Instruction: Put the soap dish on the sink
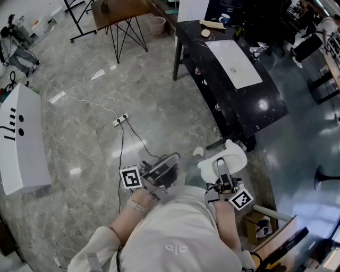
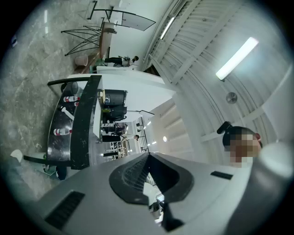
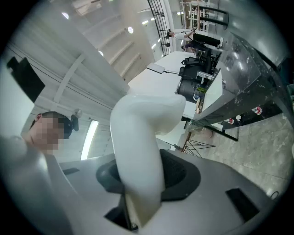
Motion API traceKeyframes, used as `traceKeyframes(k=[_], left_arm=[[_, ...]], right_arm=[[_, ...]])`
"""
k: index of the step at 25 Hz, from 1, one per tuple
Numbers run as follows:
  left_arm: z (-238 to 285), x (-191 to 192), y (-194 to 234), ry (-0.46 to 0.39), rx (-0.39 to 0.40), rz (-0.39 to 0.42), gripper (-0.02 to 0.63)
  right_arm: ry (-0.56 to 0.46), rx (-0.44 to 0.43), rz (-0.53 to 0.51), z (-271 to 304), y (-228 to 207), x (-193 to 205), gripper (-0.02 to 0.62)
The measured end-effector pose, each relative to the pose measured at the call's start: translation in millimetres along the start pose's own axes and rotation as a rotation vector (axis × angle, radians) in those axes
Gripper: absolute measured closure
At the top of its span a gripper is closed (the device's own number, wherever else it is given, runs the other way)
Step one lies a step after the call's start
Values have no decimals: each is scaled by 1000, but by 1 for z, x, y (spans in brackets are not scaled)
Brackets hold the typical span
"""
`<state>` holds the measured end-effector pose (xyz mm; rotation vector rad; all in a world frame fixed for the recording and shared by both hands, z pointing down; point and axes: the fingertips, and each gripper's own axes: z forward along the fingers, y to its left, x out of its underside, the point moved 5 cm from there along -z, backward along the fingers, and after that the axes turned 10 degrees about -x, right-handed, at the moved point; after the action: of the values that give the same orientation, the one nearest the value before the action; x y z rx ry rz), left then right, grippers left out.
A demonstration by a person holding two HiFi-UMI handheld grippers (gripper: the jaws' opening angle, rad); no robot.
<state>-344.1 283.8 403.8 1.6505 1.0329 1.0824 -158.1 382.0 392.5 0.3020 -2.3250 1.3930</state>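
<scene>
A grey marbled floor [image 1: 95, 101] is seen across most of the head view. A white power strip [image 1: 120, 120] with its cable is laid on it, and a white curved panel [image 1: 21, 143] is set at the far left. A wooden table [image 1: 119, 10] on thin black legs and a pink bin [image 1: 156, 25] are placed beyond the far end of the counter. The black counter [image 1: 265, 103] is glossy. A white rectangular sink [image 1: 234, 62] is set into its top, nearer the far end than the near one. A tap [image 1: 258, 49] is fixed at the sink's right edge, and a small round piece [image 1: 205, 33] is left near the far left corner.

The soap dish [image 1: 223, 159] is held in the air over the floor, just short of the counter's near end and well apart from the sink. It is clamped at its near rim by the right gripper [image 1: 223, 175], whose jaws are closed on it. Its open face is turned upward. Its long axis appears to run across the jaws, roughly along the counter's near edge, and its far rim is pointed toward that edge. In the right gripper view the soap dish [image 3: 142, 133] is seen edge-on, rising out of the right gripper [image 3: 138, 193].

The left gripper [image 1: 164, 169] is held beside it over the floor. In the left gripper view its jaws [image 2: 148, 160] are pressed together with nothing between them.
</scene>
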Motion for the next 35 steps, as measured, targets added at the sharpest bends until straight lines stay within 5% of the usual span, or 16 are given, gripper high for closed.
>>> traceKeyframes(k=[16, 35], left_arm=[[23, -43, 30, -98, -61, -76, 598], [243, -112, 120, -60, -220, -96, 598]], right_arm=[[70, -41, 78, 62, -58, -17, 430], [37, 59, 187, 114, -231, -199, 430]])
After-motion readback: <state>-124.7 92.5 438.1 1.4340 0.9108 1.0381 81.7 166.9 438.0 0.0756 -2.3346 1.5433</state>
